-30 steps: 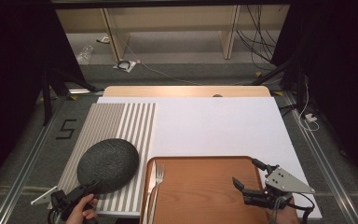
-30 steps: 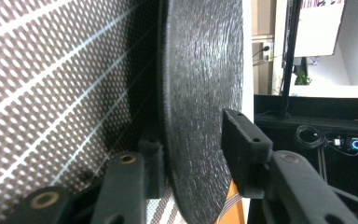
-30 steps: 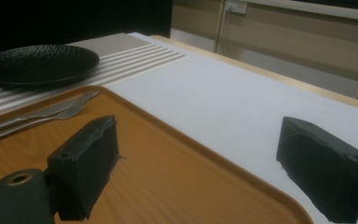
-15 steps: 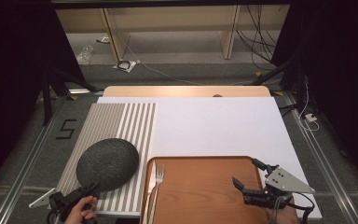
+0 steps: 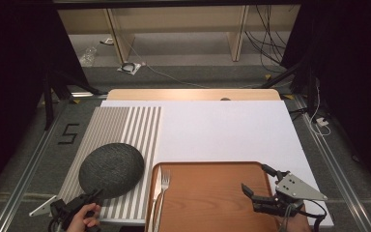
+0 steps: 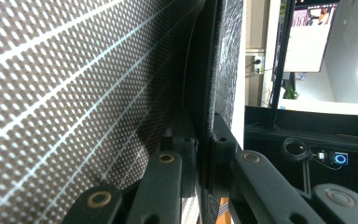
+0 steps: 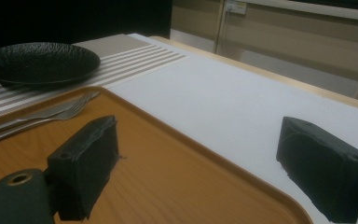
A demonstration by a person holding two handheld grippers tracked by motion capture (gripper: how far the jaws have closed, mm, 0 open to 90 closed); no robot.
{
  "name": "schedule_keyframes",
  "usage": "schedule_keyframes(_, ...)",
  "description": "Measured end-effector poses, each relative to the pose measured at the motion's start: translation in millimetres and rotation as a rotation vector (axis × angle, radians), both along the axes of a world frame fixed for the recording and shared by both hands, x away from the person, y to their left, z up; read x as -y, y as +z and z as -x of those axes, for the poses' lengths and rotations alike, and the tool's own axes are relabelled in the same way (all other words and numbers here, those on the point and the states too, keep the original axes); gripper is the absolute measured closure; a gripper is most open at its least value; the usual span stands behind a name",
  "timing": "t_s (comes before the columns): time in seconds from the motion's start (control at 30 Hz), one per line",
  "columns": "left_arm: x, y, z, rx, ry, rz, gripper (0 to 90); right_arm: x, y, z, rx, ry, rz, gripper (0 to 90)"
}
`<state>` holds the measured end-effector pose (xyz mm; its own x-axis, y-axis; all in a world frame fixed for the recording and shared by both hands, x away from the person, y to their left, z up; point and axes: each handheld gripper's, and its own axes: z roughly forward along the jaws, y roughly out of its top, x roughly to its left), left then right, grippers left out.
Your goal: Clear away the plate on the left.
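— Any writing to read?
— Just a "5" (image 5: 68, 134) marked left of the striped mat (image 5: 125, 126).
— The black plate (image 5: 111, 169)?
— Flat on that mat, round; the left gripper (image 5: 92, 196) has just closed on its near rim. The right gripper (image 5: 257, 182) hovers wide above the wooden tray (image 5: 207, 198).

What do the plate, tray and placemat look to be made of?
Plate: likely matte black stoneware, given its rough pebbled surface. Tray: wood or wood-look laminate, with visible grain and a faint sheen. Placemat: apparently woven vinyl or fabric, with a fine mesh weave and stripes.
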<state>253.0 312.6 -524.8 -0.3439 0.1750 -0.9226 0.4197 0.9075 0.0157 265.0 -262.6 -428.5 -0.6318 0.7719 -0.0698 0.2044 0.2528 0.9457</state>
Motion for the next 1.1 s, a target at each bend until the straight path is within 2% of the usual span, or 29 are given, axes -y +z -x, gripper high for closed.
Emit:
schedule_keyframes(0.17, -0.1, 1.6, 0.5, 0.007, 0.003, -0.005, 84.3, 0.1, -0.1, -0.4, -0.001, 0.001, 0.002, 13.7)
schedule_keyframes(0.37, 0.2, 2.3, 1.9, 0.012, 0.003, 0.011, 83.9, 0.3, -0.1, -0.7, -0.001, 0.000, 0.000, 13.7)
schedule_keyframes(0.47, 1.1, 4.0, 2.1, 0.028, -0.002, 0.011, 83.9, -0.1, -0.1, -0.6, -0.001, 0.001, 0.001, 13.7)
schedule_keyframes(0.63, 2.5, 6.4, 2.5, 0.053, -0.009, 0.026, 83.8, 0.2, -0.1, -0.6, 0.000, -0.001, 0.000, 13.7)
schedule_keyframes(0.83, 8.5, 7.3, 2.2, 0.060, -0.035, 0.057, 83.8, 0.0, -0.5, -1.0, 0.000, 0.002, -0.002, 13.7)
schedule_keyframes(0.97, 13.5, 9.7, 1.9, 0.068, -0.060, 0.039, 83.8, 0.0, -0.3, -0.7, -0.002, 0.001, 0.001, 13.7)
schedule_keyframes(1.03, 16.2, 11.8, 2.2, 0.075, -0.076, 0.007, 83.8, -0.2, -0.4, -0.5, -0.002, 0.001, -0.001, 13.7)
schedule_keyframes(1.1, 18.5, 12.5, 1.9, 0.074, -0.080, 0.025, 83.4, 0.0, -0.4, -0.8, -0.002, 0.001, 0.001, 13.7)
